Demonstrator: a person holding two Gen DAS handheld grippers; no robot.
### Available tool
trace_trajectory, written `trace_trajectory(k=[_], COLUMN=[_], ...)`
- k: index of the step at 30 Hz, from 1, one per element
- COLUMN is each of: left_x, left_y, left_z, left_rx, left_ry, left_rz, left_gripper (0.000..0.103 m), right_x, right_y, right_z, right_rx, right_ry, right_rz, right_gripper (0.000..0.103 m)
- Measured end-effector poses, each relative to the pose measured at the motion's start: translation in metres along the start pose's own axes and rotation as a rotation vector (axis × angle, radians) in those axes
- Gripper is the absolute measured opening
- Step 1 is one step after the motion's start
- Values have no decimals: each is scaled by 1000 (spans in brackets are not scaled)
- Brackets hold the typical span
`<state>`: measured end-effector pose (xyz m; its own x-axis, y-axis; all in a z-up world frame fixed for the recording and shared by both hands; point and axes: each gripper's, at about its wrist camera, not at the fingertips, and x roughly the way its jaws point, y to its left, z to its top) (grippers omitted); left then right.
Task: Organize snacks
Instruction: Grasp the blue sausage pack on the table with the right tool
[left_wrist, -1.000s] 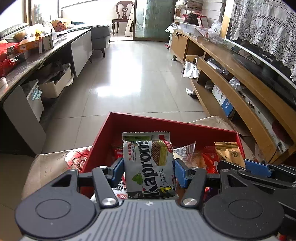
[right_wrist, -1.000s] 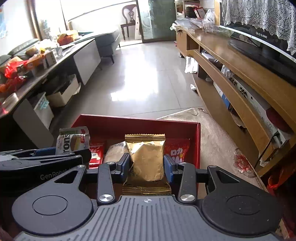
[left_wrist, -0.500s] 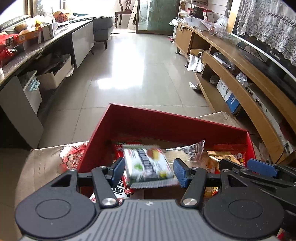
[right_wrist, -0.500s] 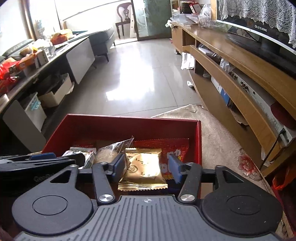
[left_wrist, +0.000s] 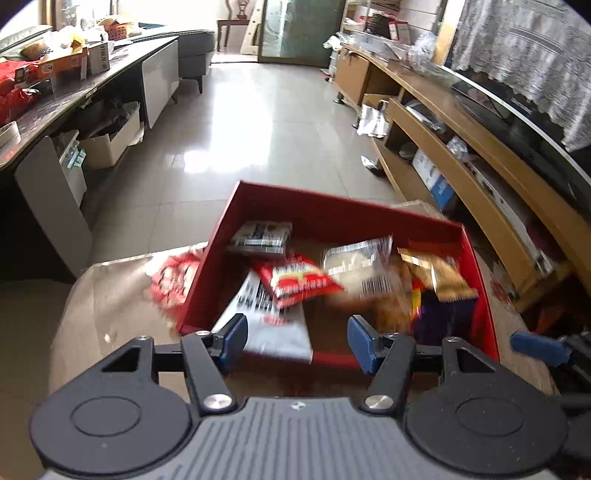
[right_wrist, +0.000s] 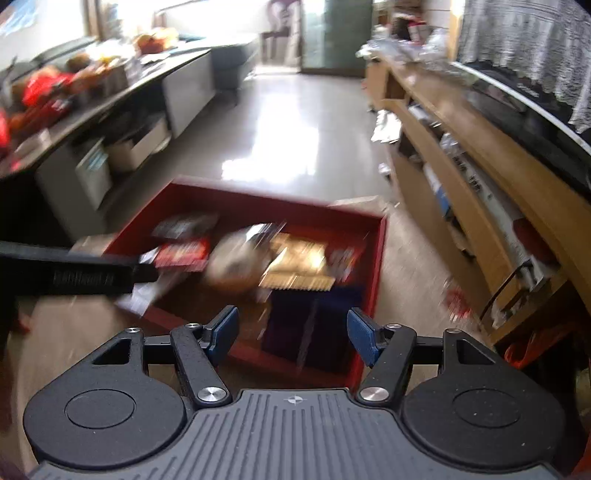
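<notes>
- Dark desk (left_wrist: 55, 99) along the left wall, piled with boxes and red packets.
- Glossy tiled floor (left_wrist: 258, 122) down the room's middle.
- Red tray (left_wrist: 332, 210) on a brown cloth-covered surface (left_wrist: 92, 314), holding the snack packets (left_wrist: 299, 278).
- Left gripper (left_wrist: 297, 339): fingers apart, empty, near the tray's front edge.
- Right gripper (right_wrist: 291, 330): fingers apart, empty.
- Wooden shelving (left_wrist: 480, 184) along the right wall.

Both wrist views near, angled down over shared red box (left_wrist: 332, 210).
</notes>
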<state>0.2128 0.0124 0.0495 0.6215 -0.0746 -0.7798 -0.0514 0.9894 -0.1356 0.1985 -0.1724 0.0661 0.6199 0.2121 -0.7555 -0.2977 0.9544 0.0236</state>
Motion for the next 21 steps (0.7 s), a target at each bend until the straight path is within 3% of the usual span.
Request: trace_trajectory(k=[5,8,12,21], left_x=[-18,-28,-35,-44], left_y=[7,11,16,29], left_z=[-28,-45,-68,-79], left_rx=[58,98,149,135], left_ry=[25,44,79,104], left_rz=[-16,-34,-49,-108], left_gripper=[60,60,60,61], right_x=[-2,8,16,44], right_y=[17,29,40,70], right_z=[-44,-61,-72,-84], right_rx=[-76,-134,-174,-283], right_ry=[119,186,239,327], right_rz=[63,56,106,153], right_gripper=[73,73,73,77])
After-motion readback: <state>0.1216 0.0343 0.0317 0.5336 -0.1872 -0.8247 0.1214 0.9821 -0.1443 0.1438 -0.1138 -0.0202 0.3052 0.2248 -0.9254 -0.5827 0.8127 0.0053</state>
